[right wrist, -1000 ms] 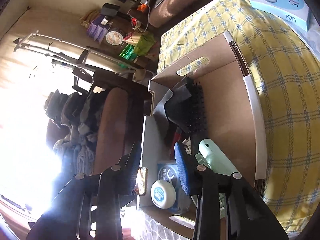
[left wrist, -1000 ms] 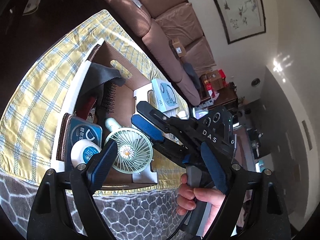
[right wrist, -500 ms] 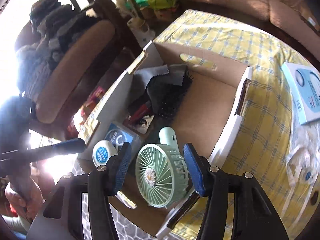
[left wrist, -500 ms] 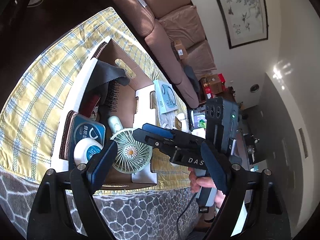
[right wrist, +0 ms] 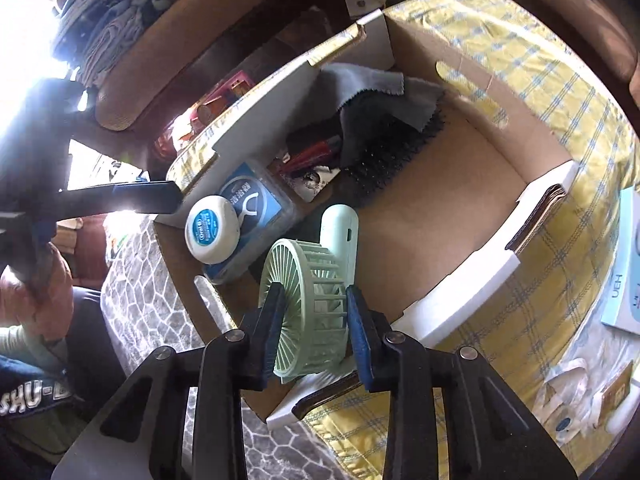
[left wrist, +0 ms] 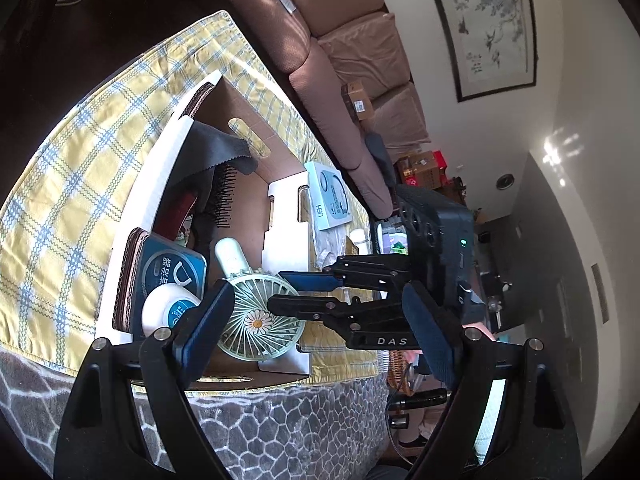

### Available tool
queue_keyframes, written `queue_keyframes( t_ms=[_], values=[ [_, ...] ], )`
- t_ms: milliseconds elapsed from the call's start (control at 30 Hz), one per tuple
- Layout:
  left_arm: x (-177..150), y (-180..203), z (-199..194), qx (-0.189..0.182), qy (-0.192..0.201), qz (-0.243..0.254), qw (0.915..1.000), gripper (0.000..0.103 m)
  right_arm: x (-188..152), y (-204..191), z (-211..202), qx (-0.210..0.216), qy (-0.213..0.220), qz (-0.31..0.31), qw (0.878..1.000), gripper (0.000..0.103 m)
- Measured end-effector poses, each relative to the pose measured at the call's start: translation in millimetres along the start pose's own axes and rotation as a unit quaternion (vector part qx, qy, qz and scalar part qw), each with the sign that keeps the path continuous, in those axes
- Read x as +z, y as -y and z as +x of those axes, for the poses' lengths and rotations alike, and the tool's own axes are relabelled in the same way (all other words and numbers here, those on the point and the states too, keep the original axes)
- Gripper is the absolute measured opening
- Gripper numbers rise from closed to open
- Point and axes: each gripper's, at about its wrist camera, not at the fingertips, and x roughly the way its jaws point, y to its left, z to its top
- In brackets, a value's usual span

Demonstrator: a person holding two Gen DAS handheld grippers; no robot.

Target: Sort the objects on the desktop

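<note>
- The pale green hand fan [right wrist: 304,292] sits at the near end of the cardboard box [right wrist: 472,216], its ribbed round head between the blue pads of the right tool [right wrist: 314,322]; the jaws are closing on it and both pads touch the head.
- The fan's smooth handle [right wrist: 340,232] points toward the far end of the box; a daisy marks the hub in the left wrist view.
- Left of the fan lie a round white floss case [right wrist: 212,234] with a blue label and, beneath it, a clear-lidded blue box [right wrist: 248,204] with Chinese writing.
- Farther in are a black bristle hairbrush [right wrist: 384,152], a grey cloth [right wrist: 360,84] with pinked edges, and something red, partly hidden.
- The box has white flaps and a slot handle, and stands on a yellow checked cloth [right wrist: 560,60].
- The left tool [left wrist: 316,322] hangs wide open, holding nothing, near the box's near end.
- Right of the box lies a pale blue carton [left wrist: 330,196] printed "UEH".
- The right tool's body reads "DAS".
</note>
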Motion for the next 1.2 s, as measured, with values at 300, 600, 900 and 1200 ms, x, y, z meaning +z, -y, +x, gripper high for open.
queue_keyframes(
  t_ms=[300, 600, 900, 1200],
  values=[
    [-5, -10, 4, -0.012, -0.004, -0.04, 0.9991, 0.089, -23, -71, -43, -0.178, 0.087, -0.021, 0.98, 0.009],
    [-13, 31, 25, 0.102, -0.026, 0.112, 0.9882, 0.076, -56, -11, -99, -0.088, 0.23, 0.207, 0.947, 0.03],
    [-15, 82, 105, 0.259, -0.163, 0.416, 0.8564, 0.087, -119, -10, -113, -0.038, 0.263, 0.2, 0.943, 0.056],
    [-21, 72, 148, 0.279, -0.25, 0.513, 0.7727, 0.094, -150, 18, -103, 0.021, 0.297, 0.225, 0.928, 0.083]
  ],
)
